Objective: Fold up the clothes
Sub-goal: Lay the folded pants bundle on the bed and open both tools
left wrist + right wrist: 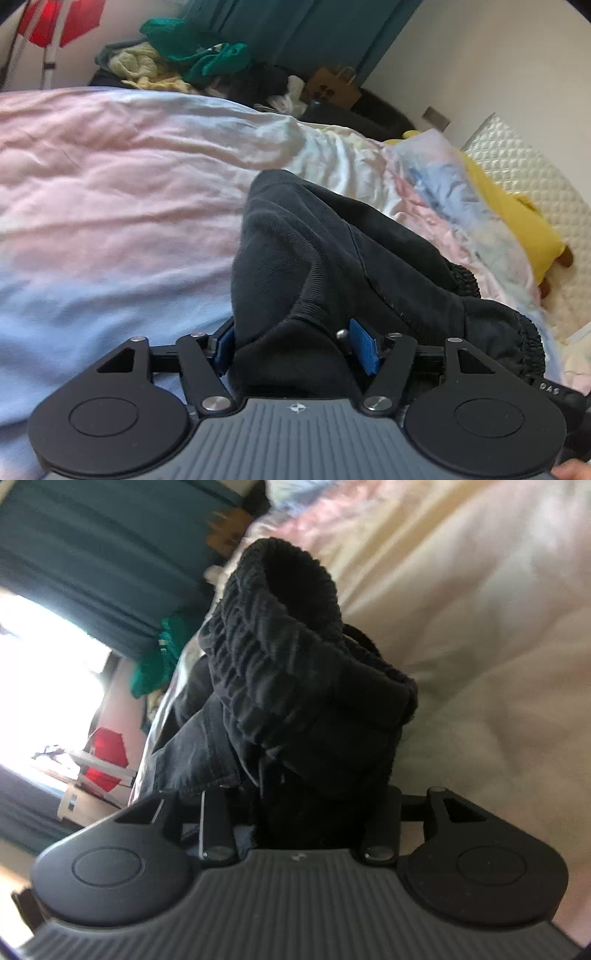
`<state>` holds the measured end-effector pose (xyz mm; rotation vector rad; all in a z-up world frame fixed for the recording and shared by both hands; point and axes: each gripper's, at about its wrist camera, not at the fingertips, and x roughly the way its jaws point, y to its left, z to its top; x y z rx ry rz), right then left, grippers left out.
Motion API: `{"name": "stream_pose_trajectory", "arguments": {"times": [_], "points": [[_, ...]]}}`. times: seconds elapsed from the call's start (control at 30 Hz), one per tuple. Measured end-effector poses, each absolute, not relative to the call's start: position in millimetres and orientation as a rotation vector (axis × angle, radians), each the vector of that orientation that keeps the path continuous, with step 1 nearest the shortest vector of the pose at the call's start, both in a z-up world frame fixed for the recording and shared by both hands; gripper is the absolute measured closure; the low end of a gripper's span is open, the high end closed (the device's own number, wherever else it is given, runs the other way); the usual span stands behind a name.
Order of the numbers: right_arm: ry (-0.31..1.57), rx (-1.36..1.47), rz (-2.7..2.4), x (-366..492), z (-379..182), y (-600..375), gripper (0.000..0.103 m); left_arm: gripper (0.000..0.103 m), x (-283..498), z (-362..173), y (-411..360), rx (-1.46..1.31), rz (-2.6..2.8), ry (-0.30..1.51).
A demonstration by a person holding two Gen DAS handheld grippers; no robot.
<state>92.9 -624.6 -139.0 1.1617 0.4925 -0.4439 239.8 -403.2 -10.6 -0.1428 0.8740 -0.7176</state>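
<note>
Pastel duvet-covered bed [110, 166], teal curtains [295, 33], white wall [480, 62], bright window [40, 657]

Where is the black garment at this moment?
The black garment is gripped at both ends, by the left claw and the right claw, and held over the pastel duvet, near the yellow cloth.

The sweatpants [332, 258] lie on the bed [110, 184], bunched between the left hand-held gripper's [295, 347] fingers. Behind the bed sits a clothes pile [184, 59]; a pillow [535, 184] lies right.
</note>
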Motion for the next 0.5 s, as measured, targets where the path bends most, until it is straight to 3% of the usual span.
{"name": "stream_pose_trajectory", "arguments": {"times": [0.43,0.5], "points": [[0.435,0.894,-0.479,5.8,-19.2,-576.0,0.056,0.036,126.1,127.4,-344.1,-0.038,-0.731,0.697],[0.425,0.853,-0.463,-4.8,2.0,-566.8,0.056,0.030,102.1,150.4,-336.5,-0.021,-0.736,0.658]]}}
